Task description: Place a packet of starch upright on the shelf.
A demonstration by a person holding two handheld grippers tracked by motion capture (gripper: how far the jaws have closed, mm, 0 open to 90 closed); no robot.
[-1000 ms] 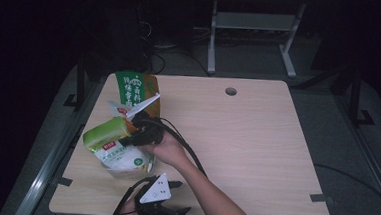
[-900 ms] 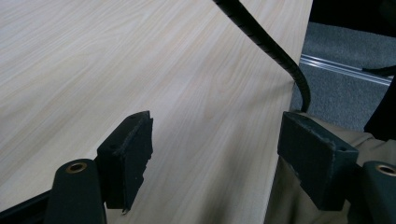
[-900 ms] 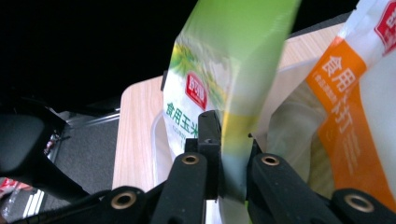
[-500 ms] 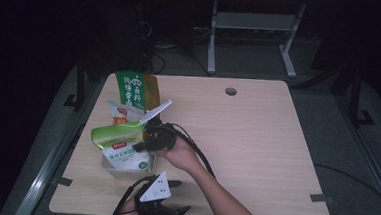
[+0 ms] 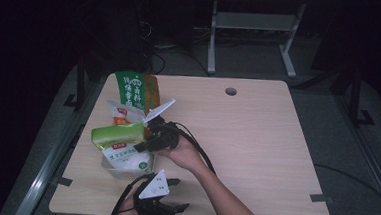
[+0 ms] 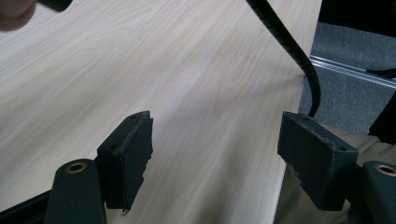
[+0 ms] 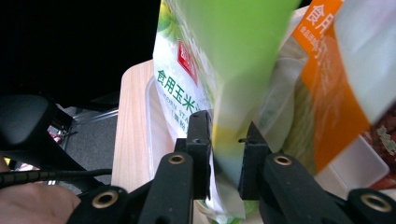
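A light wooden table point(image 5: 256, 141) is being viewed from above, with a cluster of food packets gathered at its left side. The right gripper point(image 5: 149, 140) is being held over that cluster by a hand point(image 5: 183, 154) reaching in from the bottom edge, and its jaws are being kept clamped on the end of a green packet point(image 5: 117, 134), which is being held roughly level above the other packets. In the right gripper view the green packet point(image 7: 233, 70) is being pinched between the two black jaws, with its body rising away from them. Just beneath it a white packet with green lettering point(image 5: 125, 158) is being supported in what looks like a clear tray point(image 7: 156, 135), and an orange and white packet point(image 7: 336, 88) is lying close beside it. A taller green and orange bag point(image 5: 137, 90) is being propped behind them, nearer the table's far edge. The left gripper point(image 5: 165, 208) is being held low at the table's near edge, well apart from the packets; in the left gripper view its jaws are being held wide apart over bare wood, with nothing between them, and a black cable point(image 6: 292, 46) is being trailed across the table edge.
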